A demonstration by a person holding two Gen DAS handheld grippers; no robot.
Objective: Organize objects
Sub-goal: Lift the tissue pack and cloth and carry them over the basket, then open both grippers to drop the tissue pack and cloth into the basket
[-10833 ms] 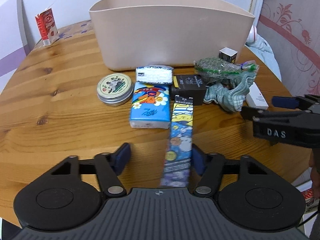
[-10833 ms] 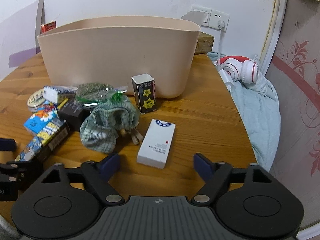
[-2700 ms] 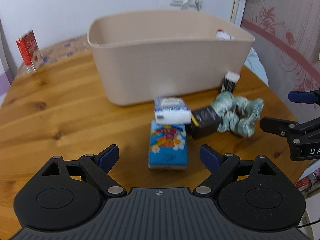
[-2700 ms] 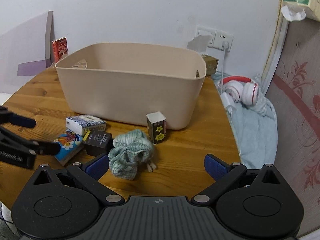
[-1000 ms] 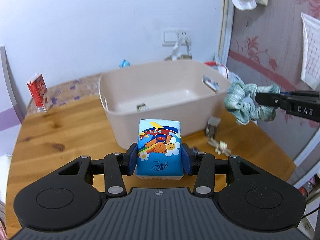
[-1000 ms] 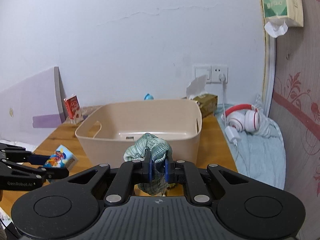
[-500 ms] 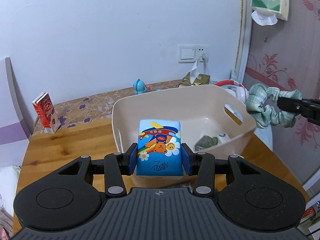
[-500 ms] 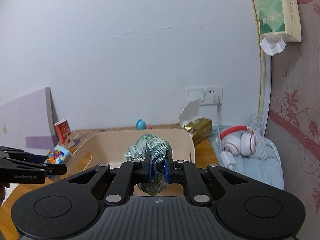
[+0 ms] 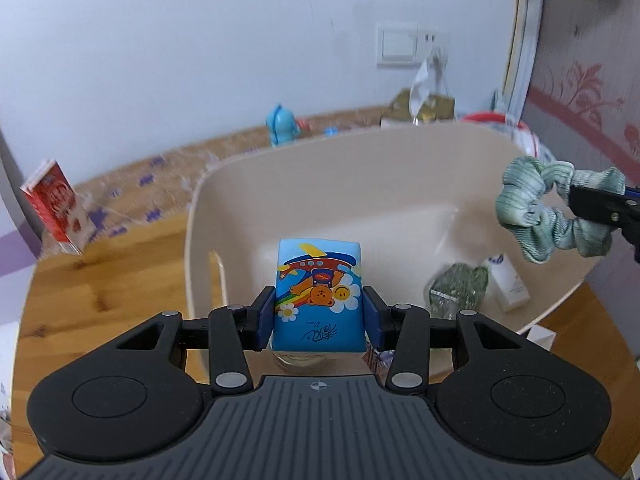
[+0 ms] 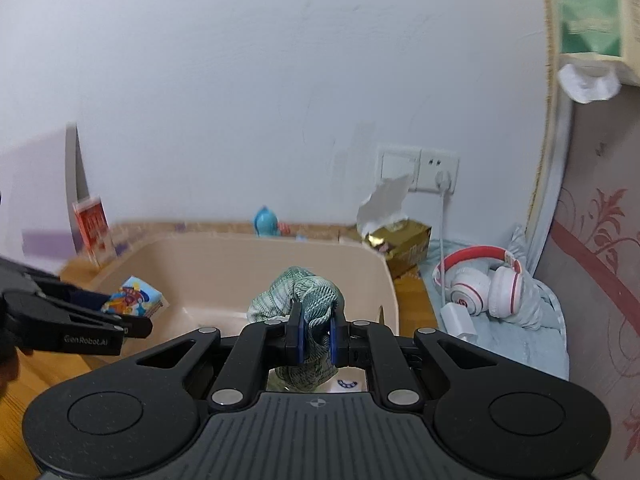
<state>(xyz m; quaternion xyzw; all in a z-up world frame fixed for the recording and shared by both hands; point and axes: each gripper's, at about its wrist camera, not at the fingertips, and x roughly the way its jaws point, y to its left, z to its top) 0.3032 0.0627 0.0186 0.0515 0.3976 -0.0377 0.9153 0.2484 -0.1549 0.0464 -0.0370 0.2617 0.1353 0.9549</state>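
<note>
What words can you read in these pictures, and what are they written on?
"GenRobot.AI": white letters on the left hand-held gripper.
Tissue pack: dark handwriting-style characters under the bear, too stylised to read.
Red carton: print too blurred.
White box in the bin: blue mark, too small.
Wall tissue box: blurred.
</note>
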